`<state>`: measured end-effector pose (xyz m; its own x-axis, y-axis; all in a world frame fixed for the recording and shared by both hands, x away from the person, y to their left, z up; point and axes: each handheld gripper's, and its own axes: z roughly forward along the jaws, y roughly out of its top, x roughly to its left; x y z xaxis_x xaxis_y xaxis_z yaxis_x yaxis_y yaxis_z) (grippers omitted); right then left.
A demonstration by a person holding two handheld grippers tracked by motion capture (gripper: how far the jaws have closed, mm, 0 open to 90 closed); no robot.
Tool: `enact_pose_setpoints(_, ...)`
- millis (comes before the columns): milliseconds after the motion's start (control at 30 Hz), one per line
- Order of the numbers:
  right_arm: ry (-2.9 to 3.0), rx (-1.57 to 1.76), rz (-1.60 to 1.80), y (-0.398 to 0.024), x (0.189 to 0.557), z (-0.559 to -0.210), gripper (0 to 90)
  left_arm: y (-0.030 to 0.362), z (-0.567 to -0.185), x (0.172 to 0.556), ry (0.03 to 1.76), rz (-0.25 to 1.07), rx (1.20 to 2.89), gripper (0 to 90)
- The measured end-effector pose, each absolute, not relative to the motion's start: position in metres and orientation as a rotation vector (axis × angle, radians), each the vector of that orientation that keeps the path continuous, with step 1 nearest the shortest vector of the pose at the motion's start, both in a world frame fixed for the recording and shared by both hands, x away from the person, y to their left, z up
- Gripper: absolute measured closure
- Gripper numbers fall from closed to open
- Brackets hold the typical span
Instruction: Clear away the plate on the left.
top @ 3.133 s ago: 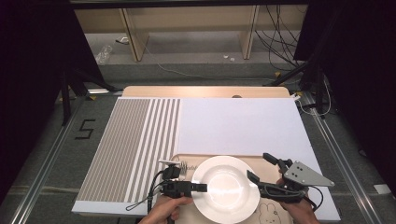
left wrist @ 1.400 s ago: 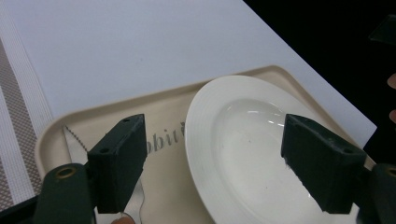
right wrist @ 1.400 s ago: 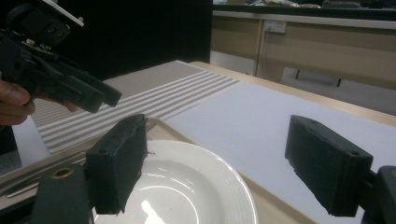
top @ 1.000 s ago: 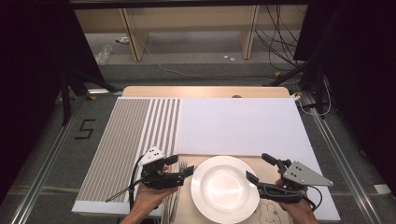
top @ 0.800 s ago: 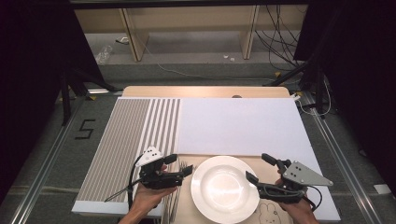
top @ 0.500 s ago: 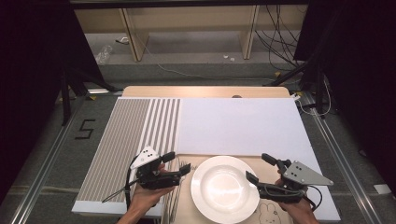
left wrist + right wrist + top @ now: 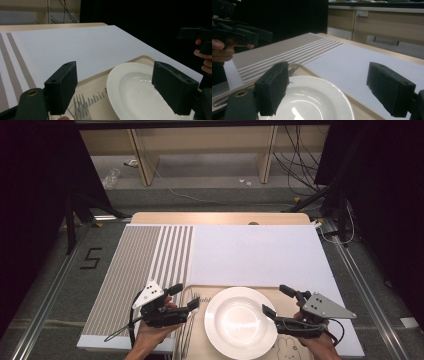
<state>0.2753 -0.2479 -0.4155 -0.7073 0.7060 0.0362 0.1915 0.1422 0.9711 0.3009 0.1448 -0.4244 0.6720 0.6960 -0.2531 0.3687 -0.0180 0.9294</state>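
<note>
Lower left of the high view: my left gripper [image 7: 184, 297] sits over the edge of the striped mat [image 7: 130, 270], jaws spread wide, nothing between them. In the left gripper view the two black jaws stand far apart, empty, with fork [image 7: 80, 110] tines low in the frame between them, just beside the near jaw.

Just right of that gripper in the high view, the fork [image 7: 187, 330] lies on the beige tray [image 7: 200, 345], close to the plate's left rim, apart from it.

Bottom centre: the white plate [image 7: 241, 322] rests on the tray, empty, between both grippers. Neither gripper touches it as far as I can tell.

Lower right: my right gripper [image 7: 280, 300] is at the plate's right rim, jaws wide open, holding nothing. The right gripper view shows the plate [image 7: 312, 100] low between its open jaws and the left gripper [image 7: 262, 35] at upper left.

White sheet [image 7: 255, 255] fills the upper middle of the table.
</note>
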Motion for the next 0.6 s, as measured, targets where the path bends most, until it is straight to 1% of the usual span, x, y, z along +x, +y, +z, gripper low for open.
enact_pose_setpoints(400,1.991,0.859,1.590,-0.2494,0.2759,-0.4156,18.5,0.1440,-0.4251,0.3024,0.879,0.332,1.642,20.0)
enact_pose_setpoints(600,1.990,0.856,1.591,-0.2490,0.2756,-0.4154,18.4,0.1452,-0.4253,0.3033,0.888,0.314,1.635,19.9)
